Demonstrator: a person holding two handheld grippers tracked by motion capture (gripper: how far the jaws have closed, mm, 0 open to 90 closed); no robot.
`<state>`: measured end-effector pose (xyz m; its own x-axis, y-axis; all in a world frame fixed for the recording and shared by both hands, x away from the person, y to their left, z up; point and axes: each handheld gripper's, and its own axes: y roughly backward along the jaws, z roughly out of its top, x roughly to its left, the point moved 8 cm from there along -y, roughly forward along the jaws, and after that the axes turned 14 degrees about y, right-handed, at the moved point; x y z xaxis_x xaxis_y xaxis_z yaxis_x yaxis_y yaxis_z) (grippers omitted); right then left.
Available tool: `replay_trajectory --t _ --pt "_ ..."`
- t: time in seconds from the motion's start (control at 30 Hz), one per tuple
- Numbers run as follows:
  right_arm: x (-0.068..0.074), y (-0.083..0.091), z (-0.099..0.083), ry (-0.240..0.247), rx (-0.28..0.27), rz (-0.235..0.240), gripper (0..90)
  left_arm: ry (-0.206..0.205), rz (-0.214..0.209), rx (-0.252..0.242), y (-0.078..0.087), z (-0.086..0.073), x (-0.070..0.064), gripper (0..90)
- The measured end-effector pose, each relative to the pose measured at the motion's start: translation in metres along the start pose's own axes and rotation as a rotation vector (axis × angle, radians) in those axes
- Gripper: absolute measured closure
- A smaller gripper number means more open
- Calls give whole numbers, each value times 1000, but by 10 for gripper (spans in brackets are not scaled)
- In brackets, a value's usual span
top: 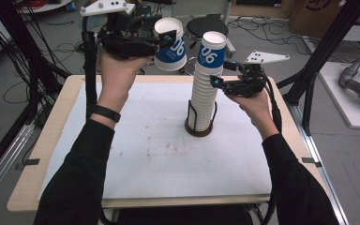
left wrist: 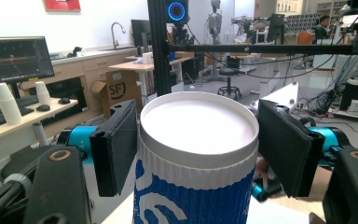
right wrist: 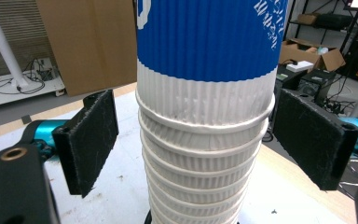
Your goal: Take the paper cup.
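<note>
White sheet covers the wooden table. On it, mid-table, a tall stack of paper cups stands upright in a dark wire holder. Right gripper straddles the stack high up, jaws wide, pads clear of the cups on both sides. Left gripper holds a single blue-and-white cup aloft beyond the table's far edge, apparently pinched at the rim.

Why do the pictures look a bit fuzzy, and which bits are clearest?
High view: soft all over, table evenly lit, the cup stack casting only a faint shadow. Left gripper view: the held cup fairly sharp, its white rim bright, the room behind hazy. Right gripper view: the stack's ridges clear, the black tongs' pads softer.
</note>
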<state>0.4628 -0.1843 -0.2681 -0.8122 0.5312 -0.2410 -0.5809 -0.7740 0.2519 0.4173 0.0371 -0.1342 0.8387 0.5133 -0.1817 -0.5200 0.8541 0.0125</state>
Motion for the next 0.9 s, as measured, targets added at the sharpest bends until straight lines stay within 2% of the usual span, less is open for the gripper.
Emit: replay_trajectory --t 0.23,0.33,0.37,0.57,0.6,0.8,0.9 --pt "1 1 1 5 -3 0 149 8 -14 26 11 -26 -4 309" --pt "2 1 1 6 -1 3 149 24 -28 40 16 -45 -6 309" --pt "3 2 1 6 -1 5 149 24 -28 40 16 -45 -6 309" --pt "8 5 3 17 -2 9 149 38 -26 66 22 -72 -3 309" --pt "9 7 3 21 -8 9 149 51 -35 65 24 -79 -2 309" --pt "15 16 2 31 -17 10 149 75 -44 58 33 -97 -1 309" --pt "17 19 -1 29 -23 12 150 73 -36 79 35 -109 0 309"
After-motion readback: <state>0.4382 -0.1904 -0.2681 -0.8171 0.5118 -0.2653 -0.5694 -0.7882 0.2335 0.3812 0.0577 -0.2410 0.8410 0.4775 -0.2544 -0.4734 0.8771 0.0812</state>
